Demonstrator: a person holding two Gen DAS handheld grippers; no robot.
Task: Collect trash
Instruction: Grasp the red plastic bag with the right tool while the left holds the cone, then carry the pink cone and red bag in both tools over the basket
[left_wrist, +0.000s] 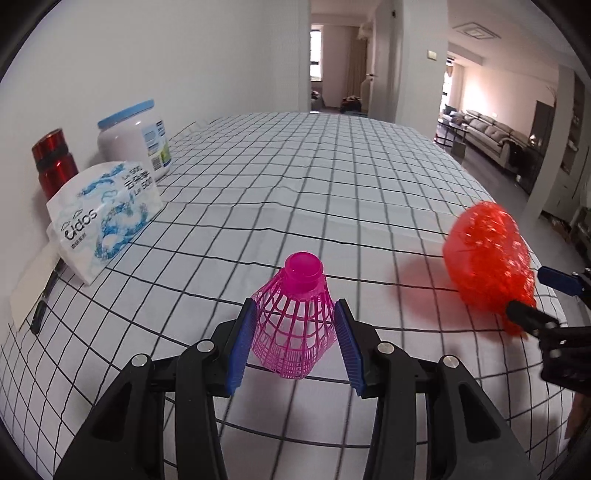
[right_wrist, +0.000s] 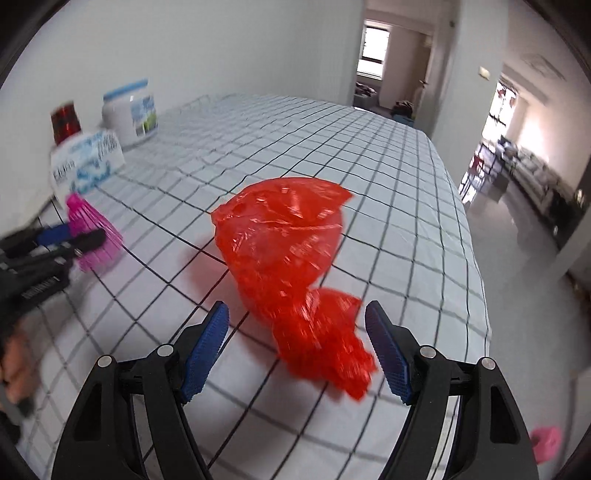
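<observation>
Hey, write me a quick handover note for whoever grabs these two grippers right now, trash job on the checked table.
Left hand-held gripper: pads on both sides of the pink plastic shuttlecock, which stands cap up on the checked tablecloth; whether it is clamped is unclear.
Right hand-held gripper: open, with the crumpled tail of the red plastic bag between its pads; bag mouth faces up.
Done: nothing in the bag that I can see.
Left: grip the bag, hold its mouth open, drop the shuttlecock in. A second pink item shows blurred at the right view's lower edge; check it.
</observation>
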